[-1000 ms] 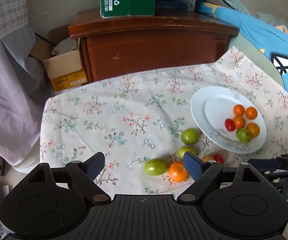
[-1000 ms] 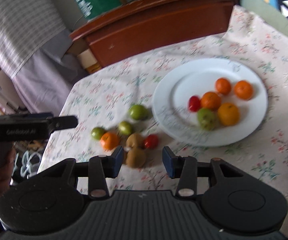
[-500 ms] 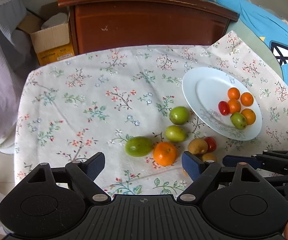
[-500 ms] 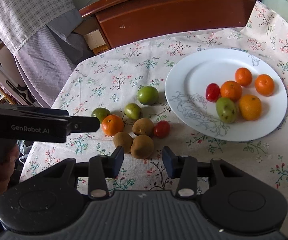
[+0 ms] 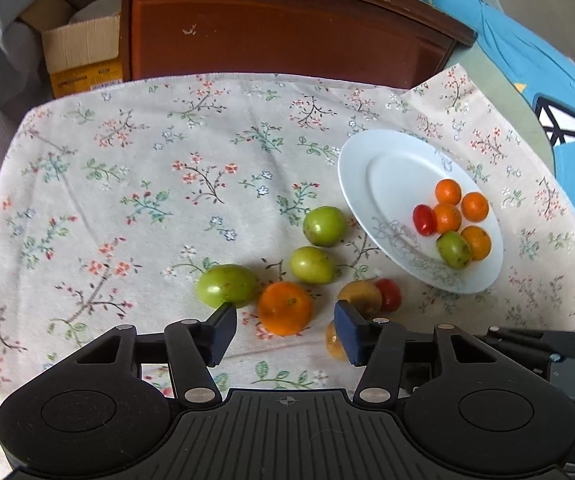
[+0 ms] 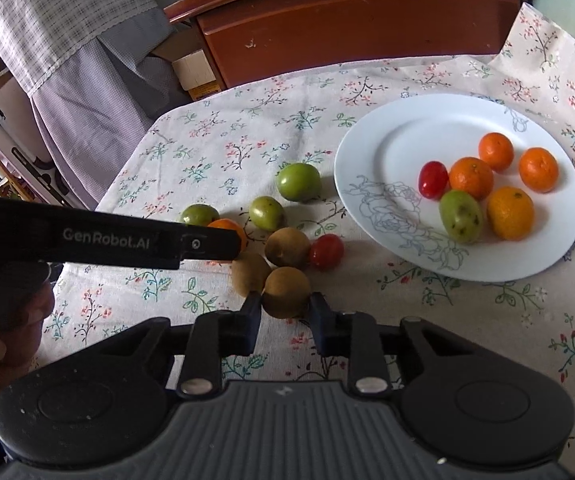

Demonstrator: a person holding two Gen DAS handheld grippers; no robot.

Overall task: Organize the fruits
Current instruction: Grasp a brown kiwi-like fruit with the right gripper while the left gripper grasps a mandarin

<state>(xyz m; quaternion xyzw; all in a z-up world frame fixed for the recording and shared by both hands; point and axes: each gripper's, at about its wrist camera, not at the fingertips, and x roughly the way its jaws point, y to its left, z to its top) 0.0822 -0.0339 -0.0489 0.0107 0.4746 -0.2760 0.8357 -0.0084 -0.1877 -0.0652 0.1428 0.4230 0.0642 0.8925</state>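
A white plate (image 6: 387, 152) (image 5: 383, 168) holds several oranges, a red tomato (image 6: 432, 179) and a green fruit. Loose fruit lies left of it on the floral cloth: three green fruits, an orange (image 5: 284, 308), brown kiwis and a red tomato (image 6: 326, 252). My left gripper (image 5: 283, 330) is open, its fingers on either side of the loose orange, just short of it. My right gripper (image 6: 284, 312) is open, its fingers on either side of the nearest kiwi (image 6: 286, 292), close to touching it.
A dark wooden cabinet (image 5: 271, 28) stands behind the table, with a cardboard box (image 5: 83, 56) to its left. Checked cloth (image 6: 55, 20) hangs at left. Blue bedding (image 5: 527, 60) lies at right. The left gripper's body (image 6: 99, 240) crosses the right wrist view.
Both grippers moved down and forward toward the loose fruit. The left fingers narrowed around the orange; the right fingers came up around the nearest kiwi.
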